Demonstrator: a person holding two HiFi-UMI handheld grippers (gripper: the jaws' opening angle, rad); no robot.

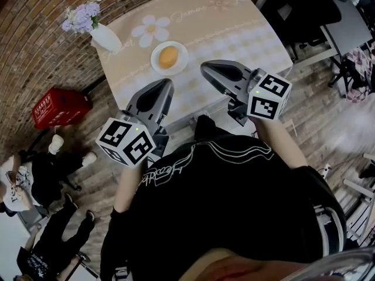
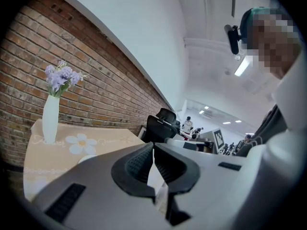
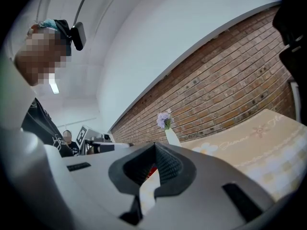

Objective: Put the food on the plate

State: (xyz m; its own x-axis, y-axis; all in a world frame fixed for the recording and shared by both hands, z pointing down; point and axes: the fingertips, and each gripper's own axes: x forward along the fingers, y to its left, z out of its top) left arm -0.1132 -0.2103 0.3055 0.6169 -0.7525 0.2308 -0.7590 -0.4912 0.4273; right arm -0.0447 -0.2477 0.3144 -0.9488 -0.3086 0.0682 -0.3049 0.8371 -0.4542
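A round yellow-orange food item (image 1: 168,57) lies on a small white plate (image 1: 179,47) near the middle of the beige daisy-print table (image 1: 234,34). My left gripper (image 1: 168,85) is shut with nothing in it and hangs over the floor just short of the table's near edge. My right gripper (image 1: 204,68) is level with it, also shut and empty, its tip over the table's front edge. In the left gripper view the jaws (image 2: 153,148) meet at a point, and a sliver of the plate (image 2: 87,159) shows past them. The right gripper view shows its jaws (image 3: 154,145) closed the same way.
A white vase (image 1: 106,37) of purple flowers stands at the table's far left corner, also seen as the vase (image 2: 50,119) and the vase (image 3: 171,136). A red crate (image 1: 59,106) sits on the floor at left. Dark office chairs (image 1: 316,10) stand right of the table. People sit at lower left.
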